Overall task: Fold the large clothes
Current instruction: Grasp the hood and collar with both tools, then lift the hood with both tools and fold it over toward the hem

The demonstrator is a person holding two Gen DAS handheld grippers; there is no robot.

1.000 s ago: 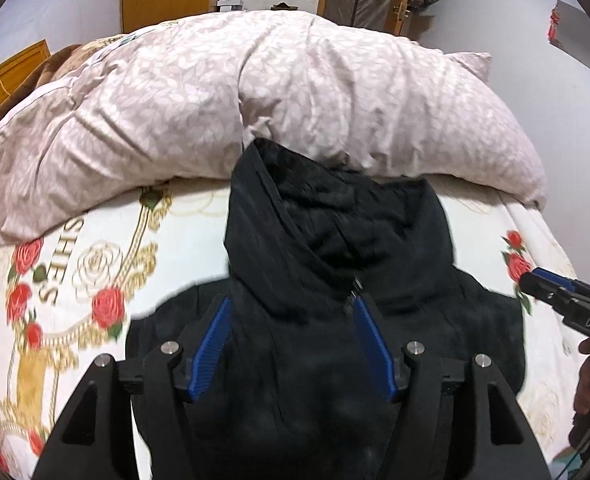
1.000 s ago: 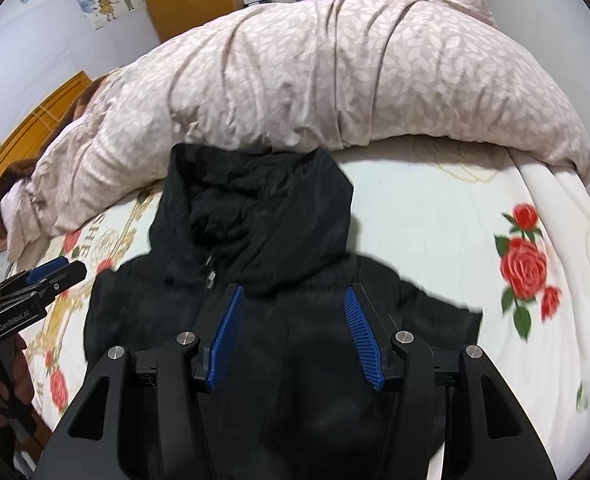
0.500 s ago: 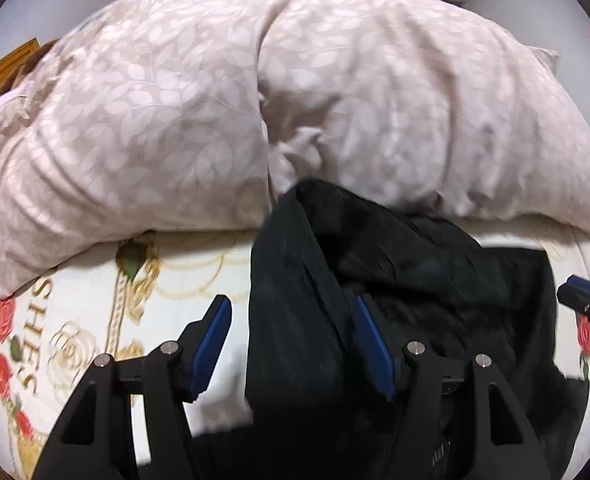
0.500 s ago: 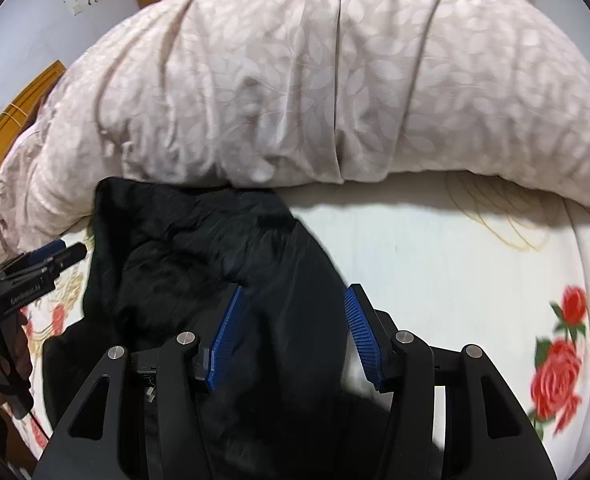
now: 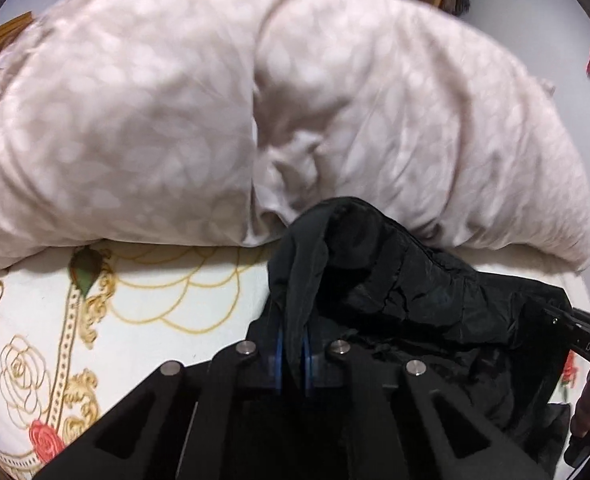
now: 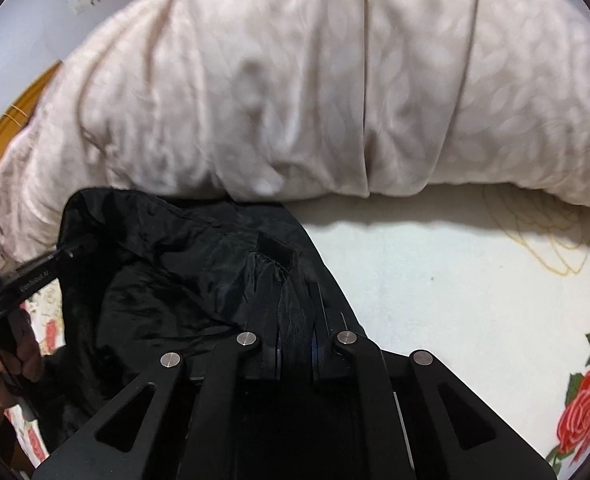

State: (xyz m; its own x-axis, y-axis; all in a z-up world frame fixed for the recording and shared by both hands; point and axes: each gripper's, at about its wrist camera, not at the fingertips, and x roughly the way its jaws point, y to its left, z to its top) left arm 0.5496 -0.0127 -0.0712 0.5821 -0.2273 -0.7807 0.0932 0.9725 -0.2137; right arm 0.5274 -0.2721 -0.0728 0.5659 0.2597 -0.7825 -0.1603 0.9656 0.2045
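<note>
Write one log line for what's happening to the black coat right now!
left hand-held gripper: shut on black coat | right hand-held gripper: shut on black coat | coat: on bed, against duvet

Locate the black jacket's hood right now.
In both wrist views the hood lies on the bed sheet against the quilt, pinched by both grippers.

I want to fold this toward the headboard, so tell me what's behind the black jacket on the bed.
A big pink leaf-print duvet is heaped right behind the black jacket, touching its hood edge. The duvet hides whatever lies further back on the bed.
</note>
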